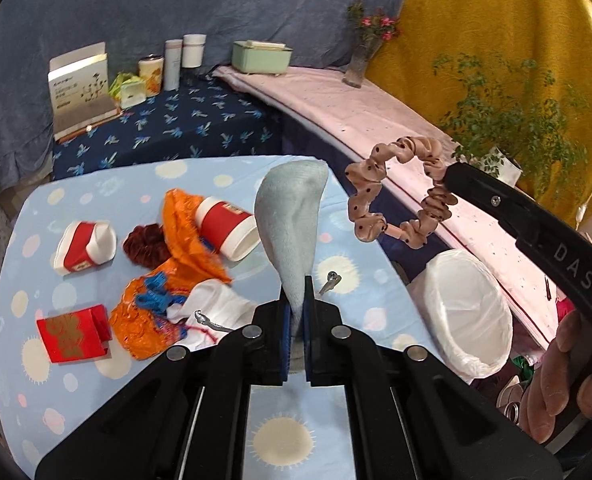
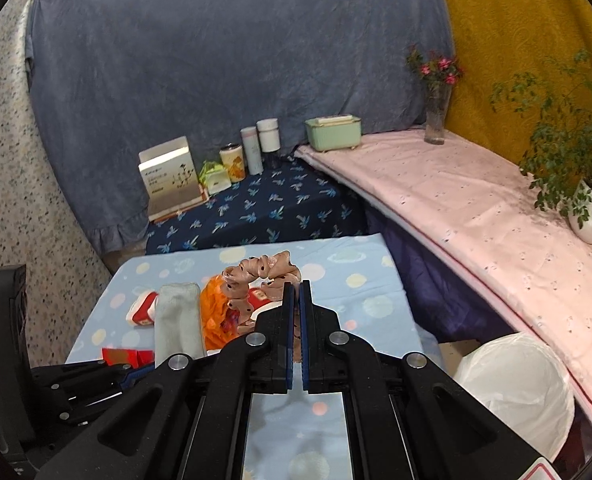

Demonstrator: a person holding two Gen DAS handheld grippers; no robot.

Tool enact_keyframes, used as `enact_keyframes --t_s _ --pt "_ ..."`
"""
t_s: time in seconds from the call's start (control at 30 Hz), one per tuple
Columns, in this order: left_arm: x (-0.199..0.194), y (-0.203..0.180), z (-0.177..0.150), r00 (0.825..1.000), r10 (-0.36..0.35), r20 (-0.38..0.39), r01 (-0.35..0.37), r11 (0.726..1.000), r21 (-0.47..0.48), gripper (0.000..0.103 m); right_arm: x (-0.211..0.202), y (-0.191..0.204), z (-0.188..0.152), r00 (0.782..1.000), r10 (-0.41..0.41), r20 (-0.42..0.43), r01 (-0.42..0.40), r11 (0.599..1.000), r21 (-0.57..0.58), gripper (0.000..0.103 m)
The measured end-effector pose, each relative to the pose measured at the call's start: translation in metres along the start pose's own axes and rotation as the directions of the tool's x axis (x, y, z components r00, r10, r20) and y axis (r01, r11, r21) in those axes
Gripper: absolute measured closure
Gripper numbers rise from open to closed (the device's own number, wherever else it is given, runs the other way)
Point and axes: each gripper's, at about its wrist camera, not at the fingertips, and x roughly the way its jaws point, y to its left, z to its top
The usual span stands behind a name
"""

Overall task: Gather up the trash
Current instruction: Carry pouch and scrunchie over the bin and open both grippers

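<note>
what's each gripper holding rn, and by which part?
Left gripper: shut on the pale grey-blue fuzzy sock, pinched at its lower end. Right gripper: shut on the beige dotted fabric scrunchie, gripped at one side of the loop.

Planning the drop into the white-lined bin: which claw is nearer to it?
Right. The right claw, shut on the pink scrunchie, hangs up beside the white-lined bin. The left claw, shut on the grey sock, is over the table, farther from it.
</note>
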Motion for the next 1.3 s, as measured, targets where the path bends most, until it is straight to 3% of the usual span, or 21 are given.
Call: enact_keyframes --t_s 0.33,0.73,0.93,1.3 --pt "-0.013 -0.090 0.021 1.000 -0.026 0.013 0.024 0.990 0.137 0.099 -0.051 -0.069 0.009 0.995 -0.087 0.043 0.082 0.991 0.106 0.100" --pt "0.018 -0.205 -0.005 0.995 -0.087 -0.043 0.095 0.954 0.284 0.099 -0.098 -0.160 -0.032 0.966 -0.257 0.025 0.246 0.947 0.204 0.100" --pt "0.038 -0.236 -0.024 0.985 -0.132 -0.112 0.160 0.943 0.292 0.099 -0.096 -0.198 -0.063 0.950 -0.307 -0.047 0.309 0.917 0.251 0.100" --pt "0.065 -0.269 -0.043 0.976 -0.152 -0.155 0.197 0.920 0.338 0.098 -0.092 -0.228 -0.090 0.930 -0.353 -0.103 0.367 0.897 0.244 0.100"
